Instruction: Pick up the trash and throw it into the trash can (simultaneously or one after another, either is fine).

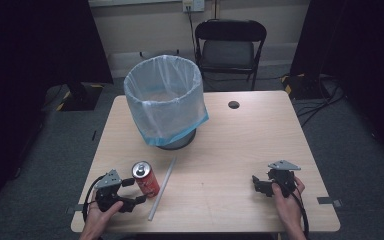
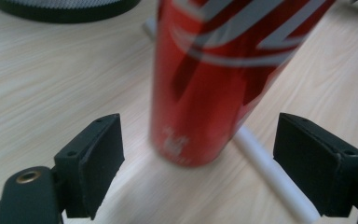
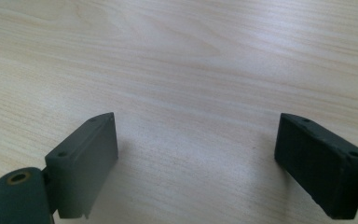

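Red can (image 1: 146, 179): glossy metal cylinder with white lettering and a silver top, upright on the pale wood-grain table (image 1: 240, 145) near its front left edge. Left gripper (image 1: 132, 191) stands level with it, jaws spread wide, the can between them, pads clear of its sides. A white straw (image 1: 162, 188) lies flat just beside the can. Behind, a round bin (image 1: 165, 100) lined with a thin translucent blue bag; contents cannot be made out. Right gripper (image 1: 258, 184), well apart, is wide open and holds nothing.
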`<state>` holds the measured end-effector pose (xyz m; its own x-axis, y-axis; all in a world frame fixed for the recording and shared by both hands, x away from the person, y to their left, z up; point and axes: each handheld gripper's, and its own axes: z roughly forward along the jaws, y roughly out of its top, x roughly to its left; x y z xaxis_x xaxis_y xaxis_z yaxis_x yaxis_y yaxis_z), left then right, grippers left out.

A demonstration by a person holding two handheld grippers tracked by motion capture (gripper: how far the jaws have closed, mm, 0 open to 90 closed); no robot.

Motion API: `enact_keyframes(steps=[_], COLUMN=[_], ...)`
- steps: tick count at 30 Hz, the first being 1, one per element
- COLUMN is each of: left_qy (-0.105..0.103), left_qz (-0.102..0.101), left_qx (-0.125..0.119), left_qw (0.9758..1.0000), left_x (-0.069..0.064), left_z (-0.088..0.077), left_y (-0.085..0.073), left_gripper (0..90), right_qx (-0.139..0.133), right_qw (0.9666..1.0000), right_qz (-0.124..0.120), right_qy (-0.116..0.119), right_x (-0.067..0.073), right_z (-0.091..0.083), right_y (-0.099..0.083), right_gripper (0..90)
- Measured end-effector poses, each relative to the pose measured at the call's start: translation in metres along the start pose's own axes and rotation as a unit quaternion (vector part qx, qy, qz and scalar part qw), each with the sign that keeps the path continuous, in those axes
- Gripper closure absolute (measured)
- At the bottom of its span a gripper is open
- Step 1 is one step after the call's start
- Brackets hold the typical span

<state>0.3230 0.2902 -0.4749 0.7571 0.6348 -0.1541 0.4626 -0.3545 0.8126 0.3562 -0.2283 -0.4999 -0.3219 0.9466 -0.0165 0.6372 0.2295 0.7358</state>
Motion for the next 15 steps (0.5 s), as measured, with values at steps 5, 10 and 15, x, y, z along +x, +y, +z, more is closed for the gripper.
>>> enact_keyframes(steps=[5,10,15], left_qy=[0.003,0.009,-0.001], left_qz=[0.005,0.002,-0.002], left_qx=[-0.003,-0.015,-0.016], left_qw=[1.0000,0.9998,0.9999], left_x=[-0.002,-0.003,-0.004], left_z=[0.005,0.014,0.022], left_y=[0.002,0.007,0.010], left_gripper=[15.9,15.9,16.5], right_qx=[0.000,0.000,0.000], right_qw=[1.0000,1.0000,1.0000], right_qz=[0.000,0.000,0.000], right_qy=[0.000,0.000,0.000], right_x=[0.000,0.000,0.000], right_z=[0.000,0.000,0.000], right_y=[0.000,0.000,0.000], right_gripper=[12.4,12.4,12.4])
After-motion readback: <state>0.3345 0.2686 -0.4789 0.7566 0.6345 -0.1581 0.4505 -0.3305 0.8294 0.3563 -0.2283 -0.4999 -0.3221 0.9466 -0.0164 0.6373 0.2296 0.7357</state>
